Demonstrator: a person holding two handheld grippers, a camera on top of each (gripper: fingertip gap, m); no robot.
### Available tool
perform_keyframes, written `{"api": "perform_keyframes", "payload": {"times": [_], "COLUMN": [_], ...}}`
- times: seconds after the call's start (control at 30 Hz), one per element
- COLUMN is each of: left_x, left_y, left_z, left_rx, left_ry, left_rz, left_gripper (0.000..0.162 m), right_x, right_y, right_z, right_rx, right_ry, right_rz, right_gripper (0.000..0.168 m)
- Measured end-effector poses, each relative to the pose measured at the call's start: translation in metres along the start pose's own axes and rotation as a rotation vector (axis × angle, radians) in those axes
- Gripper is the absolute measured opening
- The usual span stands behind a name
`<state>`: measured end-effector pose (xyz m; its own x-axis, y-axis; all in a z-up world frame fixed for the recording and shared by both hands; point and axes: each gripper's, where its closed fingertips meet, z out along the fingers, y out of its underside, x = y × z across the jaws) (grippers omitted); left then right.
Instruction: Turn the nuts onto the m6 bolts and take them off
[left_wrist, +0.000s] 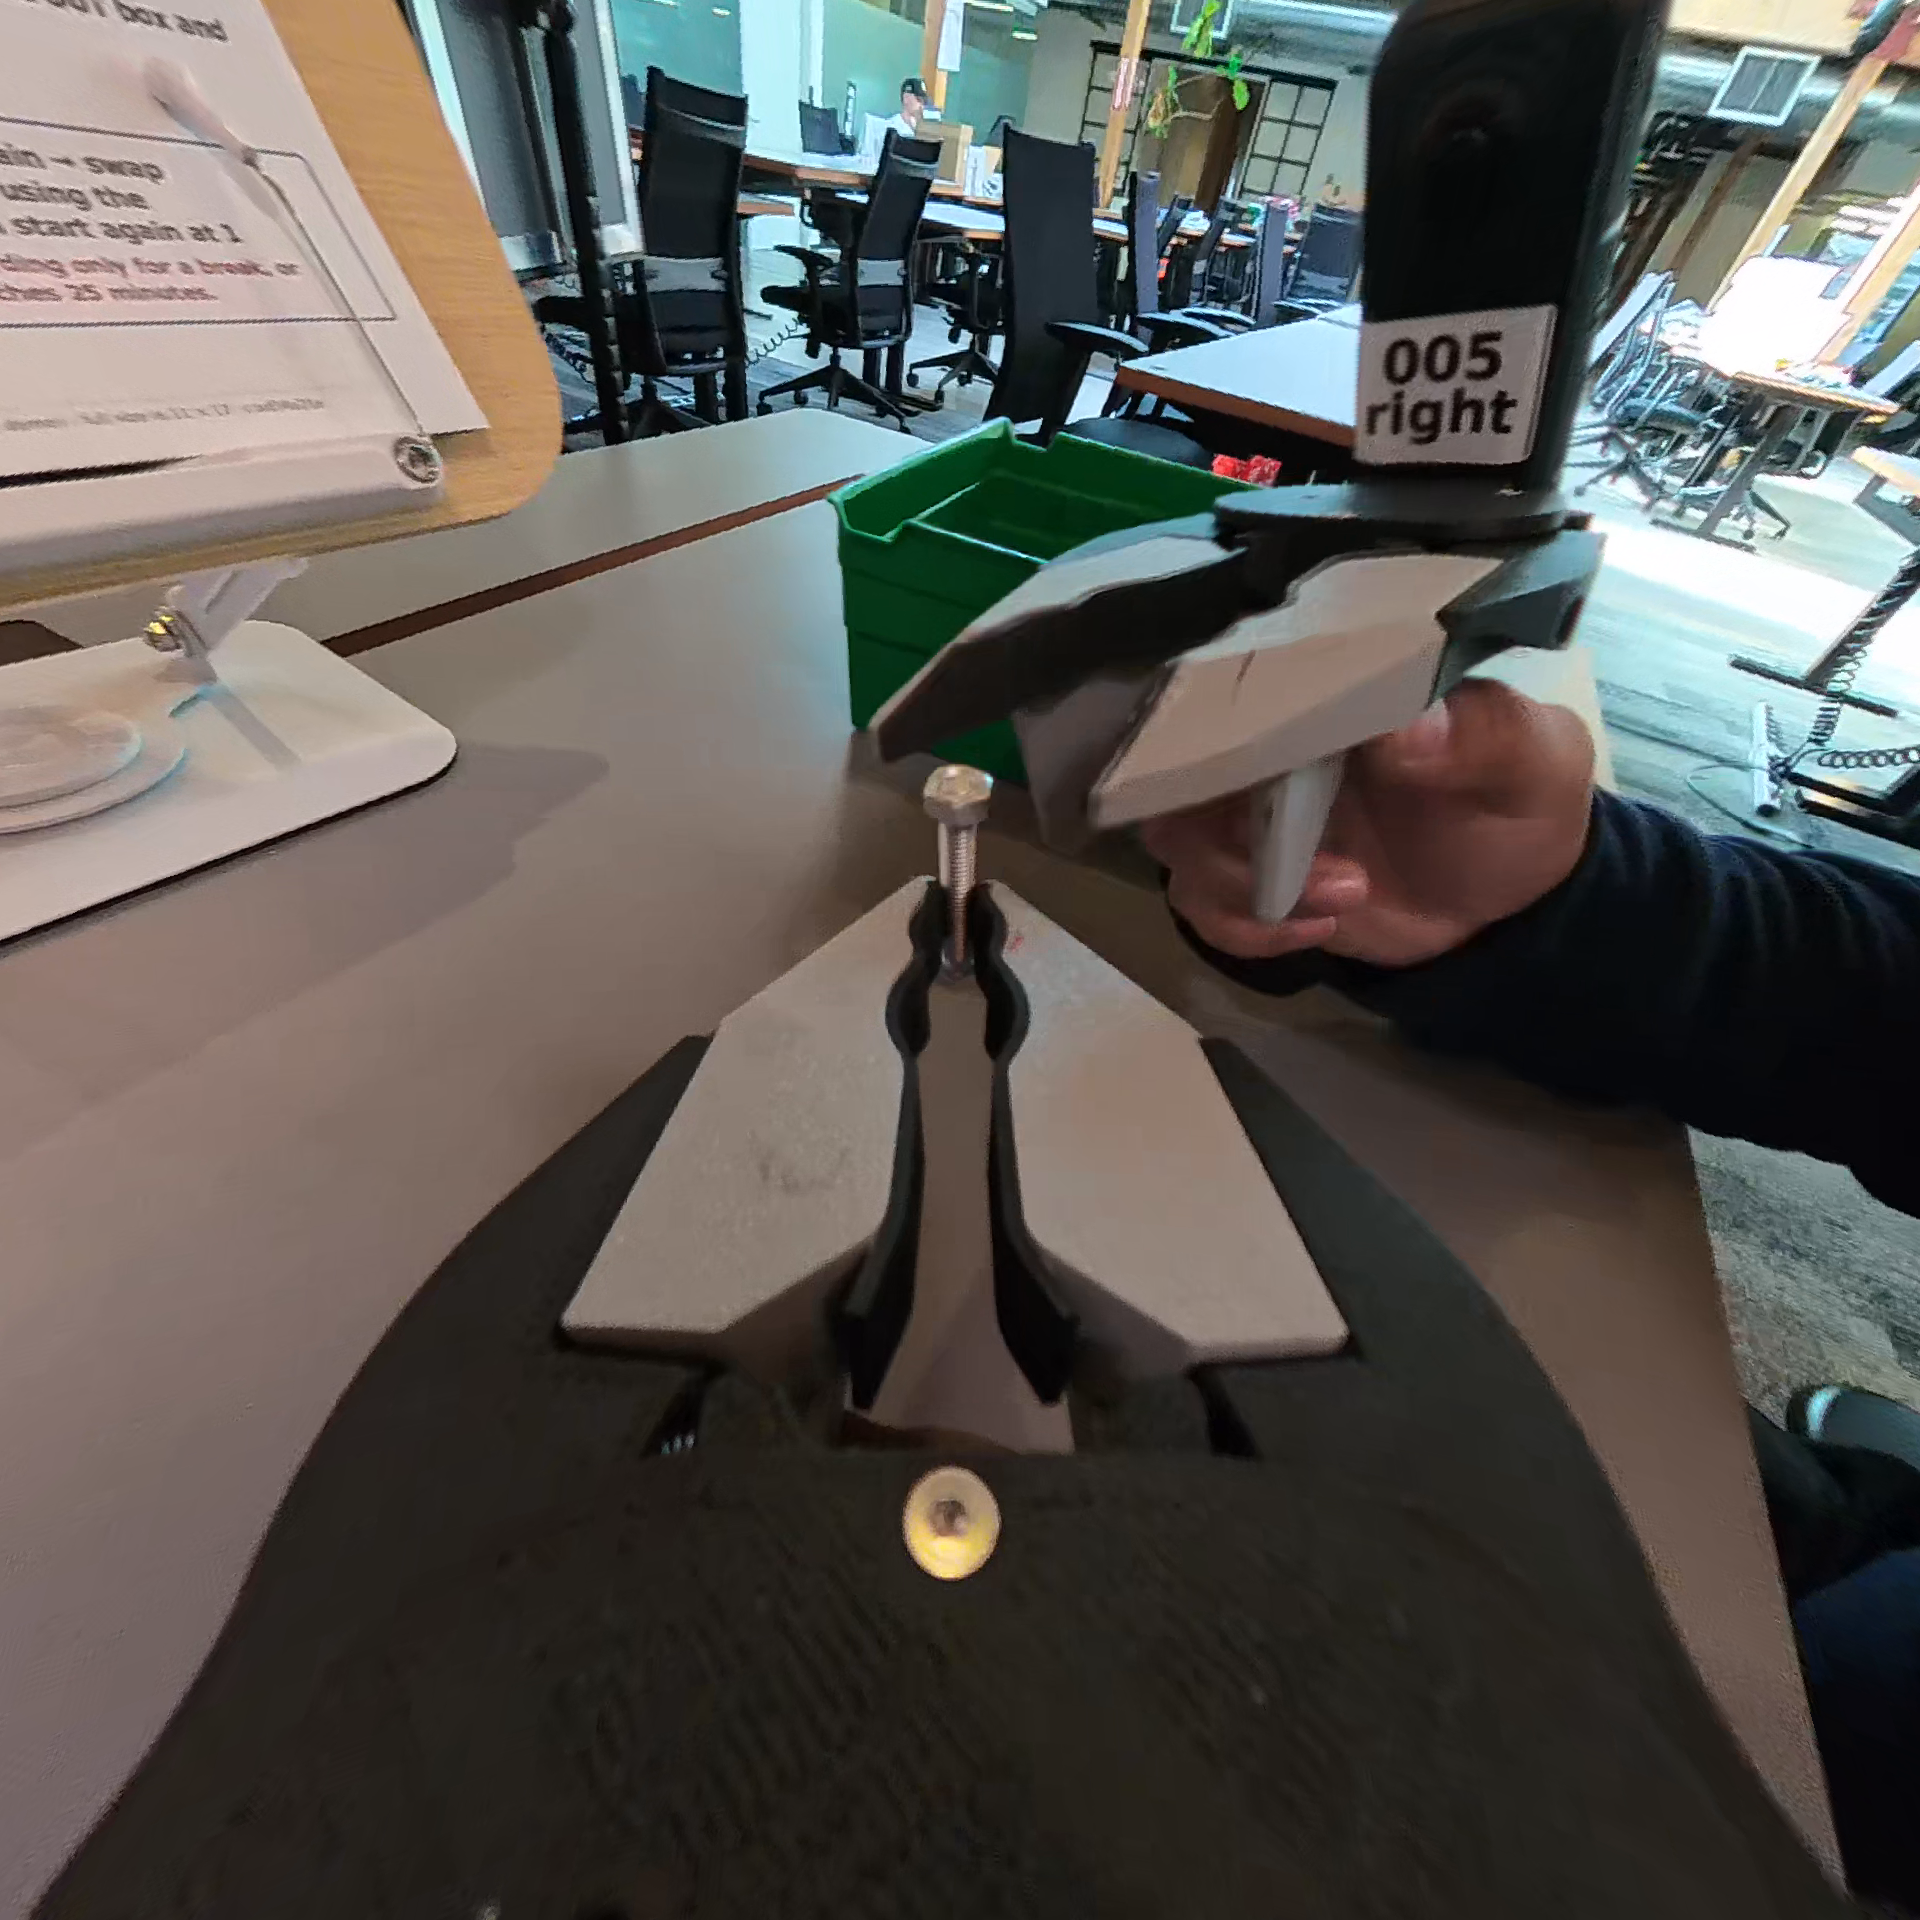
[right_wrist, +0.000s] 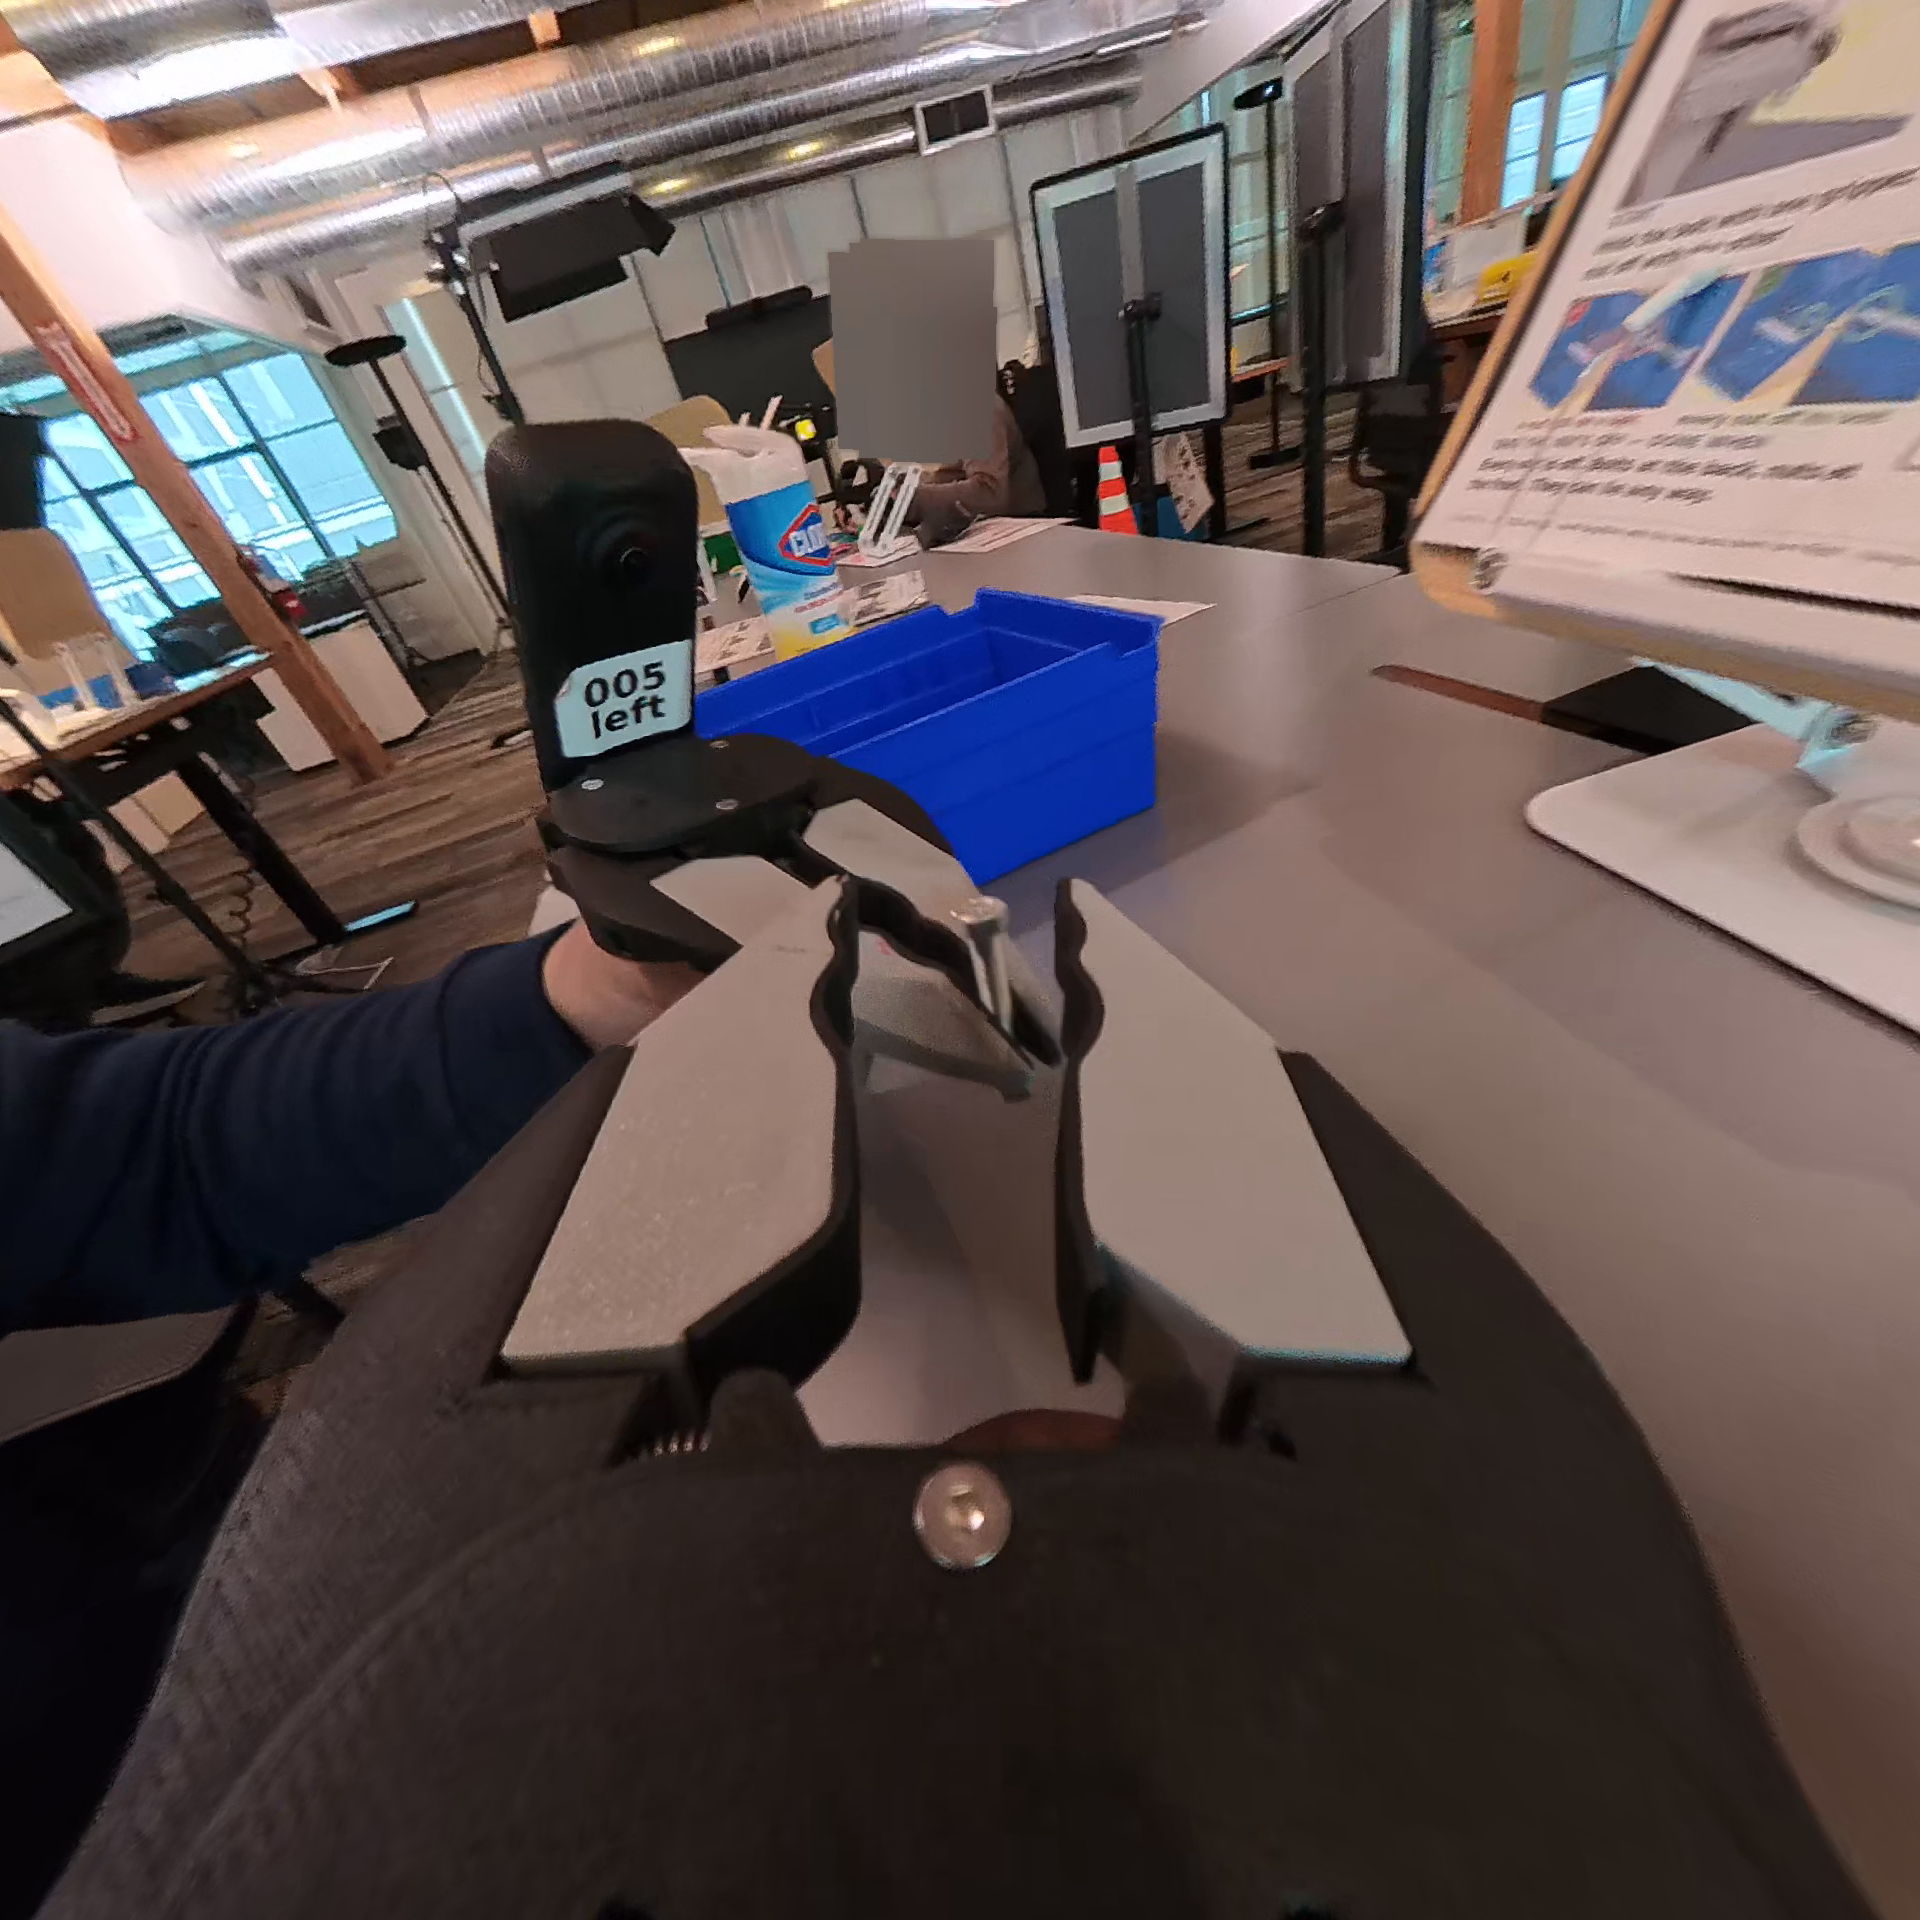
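- While the left gripper (left_wrist: 957, 914) has its jaws clenched on the bolt (left_wrist: 956, 862), shank upright, hex head on top
- right gripper (right_wrist: 956, 935) jaws released, flanking that bolt above the counter (right_wrist: 1455, 935)

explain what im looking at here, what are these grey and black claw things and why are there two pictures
They are hand-held tongs, one in each of a person's hands; no robot arm is involved. Each picture comes from a camera mounted on one tool, looking forward along its two fingers.

In the left tool's picture, the left tongs are shut on a bolt, head up. The right tongs hover beside it, gripped by a hand, with a green bin behind on the grey table.

The right tool's picture shows its own fingers apart, with the same bolt between their tips, and a blue bin beyond. I cannot make out a nut.
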<state>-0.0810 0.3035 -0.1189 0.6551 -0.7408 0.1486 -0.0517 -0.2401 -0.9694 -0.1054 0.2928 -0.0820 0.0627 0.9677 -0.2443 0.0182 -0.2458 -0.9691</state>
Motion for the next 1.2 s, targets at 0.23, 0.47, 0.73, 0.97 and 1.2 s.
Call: {"api": "perform_keyframes", "payload": {"times": [0.23,0.47,0.73,0.97,1.2], "left_x": [0.002,0.004,0.004,0.008,0.009], "left_y": [0.004,0.006,0.009,-0.001,0.000], "left_z": [0.002,0.004,0.004,0.001,0.001], "left_rx": [-0.023,-0.042,-0.057,0.001,-0.010], "left_ry": [0.001,-0.012,-0.005,0.035,0.028], "left_rz": [0.020,0.054,0.058,0.012,0.037], "left_gripper": [0.002,0.002,0.002,0.002,0.002], "right_x": [-0.010,-0.003,0.000,0.006,0.004], "right_y": [0.014,0.010,0.016,0.006,0.006], "right_z": [0.010,0.006,0.006,-0.001,-0.001], "right_rx": [-0.068,-0.057,-0.110,-0.041,-0.050], "right_ry": [-0.038,-0.012,0.027,-0.013,-0.019], "right_rz": [-0.012,-0.009,-0.087,0.080,0.081], "right_gripper": [0.036,0.036,0.013,0.006,0.006]}}
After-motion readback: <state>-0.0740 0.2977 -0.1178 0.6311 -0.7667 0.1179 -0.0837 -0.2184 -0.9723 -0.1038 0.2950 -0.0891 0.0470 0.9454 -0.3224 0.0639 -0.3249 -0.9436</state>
